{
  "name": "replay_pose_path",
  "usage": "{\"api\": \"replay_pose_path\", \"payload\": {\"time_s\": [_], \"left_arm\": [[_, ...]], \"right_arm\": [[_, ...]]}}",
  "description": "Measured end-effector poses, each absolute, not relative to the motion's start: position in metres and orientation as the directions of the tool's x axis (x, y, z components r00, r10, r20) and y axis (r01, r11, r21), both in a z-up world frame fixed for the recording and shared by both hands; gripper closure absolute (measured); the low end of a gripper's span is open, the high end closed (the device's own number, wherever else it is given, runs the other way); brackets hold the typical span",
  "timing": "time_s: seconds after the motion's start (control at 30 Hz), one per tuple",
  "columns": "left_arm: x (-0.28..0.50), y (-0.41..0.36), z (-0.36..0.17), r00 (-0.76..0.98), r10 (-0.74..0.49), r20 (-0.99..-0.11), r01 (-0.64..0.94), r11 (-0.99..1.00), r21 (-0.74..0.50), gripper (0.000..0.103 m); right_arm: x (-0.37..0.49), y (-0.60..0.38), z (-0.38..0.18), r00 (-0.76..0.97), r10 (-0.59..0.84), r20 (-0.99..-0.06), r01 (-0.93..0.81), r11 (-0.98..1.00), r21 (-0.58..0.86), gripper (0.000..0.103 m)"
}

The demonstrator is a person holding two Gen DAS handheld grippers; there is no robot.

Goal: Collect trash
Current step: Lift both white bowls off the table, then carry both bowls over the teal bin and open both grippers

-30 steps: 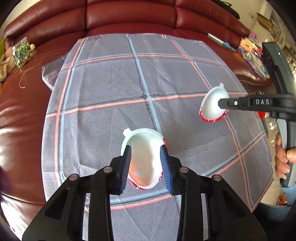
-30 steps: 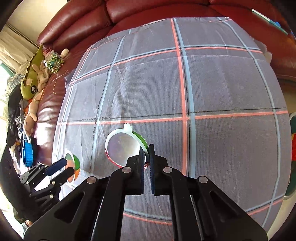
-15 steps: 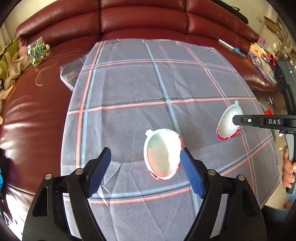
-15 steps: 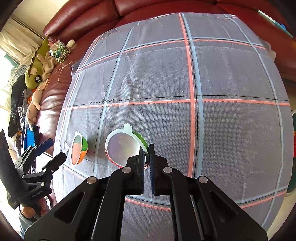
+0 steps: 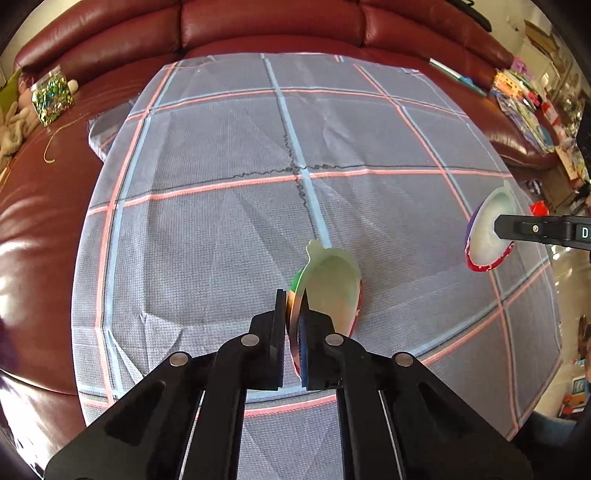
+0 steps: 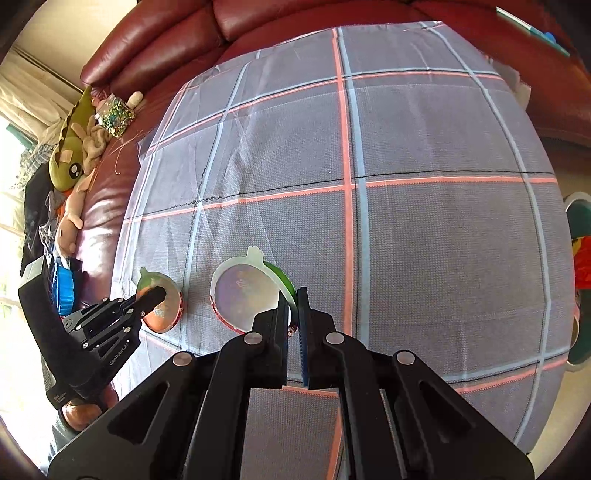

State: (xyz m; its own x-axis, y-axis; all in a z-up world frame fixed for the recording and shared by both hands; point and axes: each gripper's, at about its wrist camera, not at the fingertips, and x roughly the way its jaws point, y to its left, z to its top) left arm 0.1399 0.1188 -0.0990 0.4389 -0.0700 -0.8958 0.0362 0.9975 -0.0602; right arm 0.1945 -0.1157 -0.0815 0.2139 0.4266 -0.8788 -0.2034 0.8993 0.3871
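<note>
A small plastic cup (image 5: 328, 288) (white inside, with a red and green outer wall) is pinched by its rim in the left gripper (image 5: 293, 306), whose jaws have just been closing and are now drawn narrow on the rim. The cup is seen tilted on its side over the checked cloth (image 5: 221, 221). A second cup (image 6: 245, 295), with a white rim and a pull tab, is clamped at its edge by the right gripper (image 6: 293, 302), the jaws being nearly together. The cloth is spread over a dark red leather sofa (image 5: 258, 29). Plush toys (image 6: 70, 162) are heaped at the sofa's left side.
</note>
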Motion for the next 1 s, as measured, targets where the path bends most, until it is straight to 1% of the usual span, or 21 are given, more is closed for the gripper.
{"api": "replay_pose_path", "payload": {"time_s": [0.17,0.43,0.73,1.0], "left_arm": [[0.143,0.089,-0.077,0.474,-0.066,-0.878,0.064,0.997,-0.04,0.097],[0.157,0.01,-0.048,0.502,-0.143,-0.853,0.192,0.98,-0.051,0.097],[0.173,-0.097,-0.04,0.478,-0.234,-0.847,0.341,0.938,-0.067,0.097],[0.184,-0.174,-0.041,0.435,-0.29,-0.852,0.438,0.895,-0.08,0.097]], "right_arm": [[0.193,-0.147,-0.069,0.26,0.44,-0.859,-0.169,0.897,0.409,0.098],[0.182,-0.226,-0.051,0.355,0.434,-0.828,-0.075,0.896,0.437,0.098],[0.165,-0.329,-0.042,0.449,0.388,-0.805,0.052,0.888,0.458,0.098],[0.146,-0.419,-0.042,0.516,0.325,-0.793,0.187,0.86,0.474,0.098]]}}
